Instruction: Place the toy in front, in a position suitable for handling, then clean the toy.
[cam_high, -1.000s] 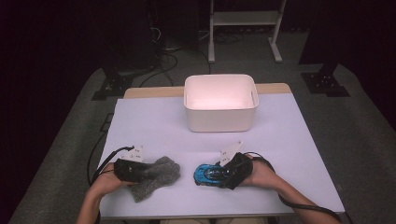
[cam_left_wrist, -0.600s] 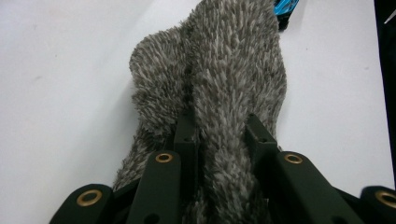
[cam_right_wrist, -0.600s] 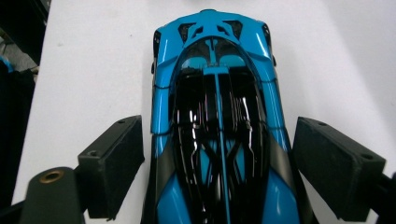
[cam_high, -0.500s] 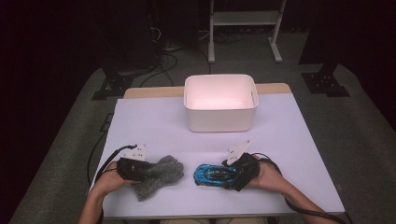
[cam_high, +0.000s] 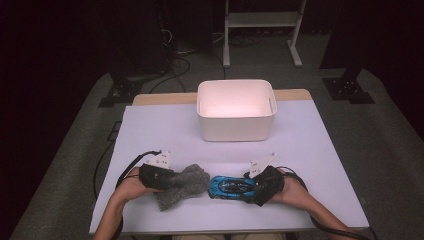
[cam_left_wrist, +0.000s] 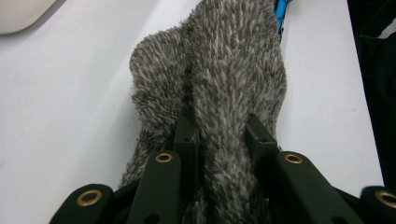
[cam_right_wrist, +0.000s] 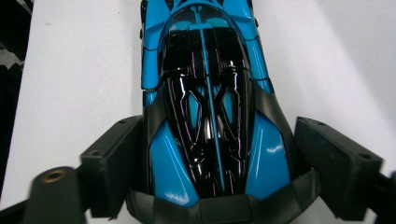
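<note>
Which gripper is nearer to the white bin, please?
Roughly equal, perhaps right. Left gripper grips the grey cloth, right gripper straddles the blue car, both well short of the bin.

Both grippers are black-bodied. Left gripper and right gripper each carry a pale grey three-cornered plate on top, with small dark marks that can't be read. A black cable loops from each. The left gripper's jaw arms are dark green-black with brass-ringed holes. The person's forearms are bare, no sleeves showing.
</note>
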